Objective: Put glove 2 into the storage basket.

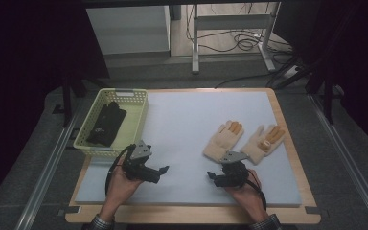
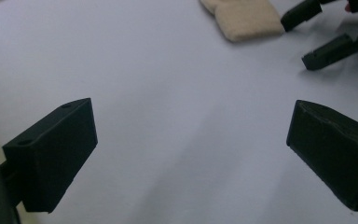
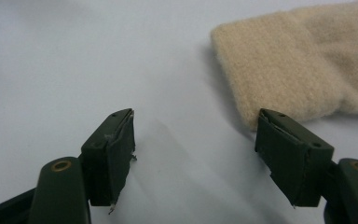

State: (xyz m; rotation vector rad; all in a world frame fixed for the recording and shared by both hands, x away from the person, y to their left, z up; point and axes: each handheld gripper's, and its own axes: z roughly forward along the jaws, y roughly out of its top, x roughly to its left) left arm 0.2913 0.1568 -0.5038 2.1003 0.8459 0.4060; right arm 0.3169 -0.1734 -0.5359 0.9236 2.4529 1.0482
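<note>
One black glove (image 1: 106, 123) already in basket (image 1: 135, 125) at desk's 10 o'clock. Two beige gloves (image 1: 224, 139) left on desk at 3 o'clock. Right gripper (image 1: 214, 177) & left gripper (image 1: 162, 169) both agape, empty; nearer cuff beside right gripper.

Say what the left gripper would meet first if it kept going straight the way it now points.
Probably the right gripper. In the high view the left gripper, jaws open, points across the bare mat toward it. In its own view the mat ahead is free, then the cuff of the nearer cream glove; depth is unclear.
</note>
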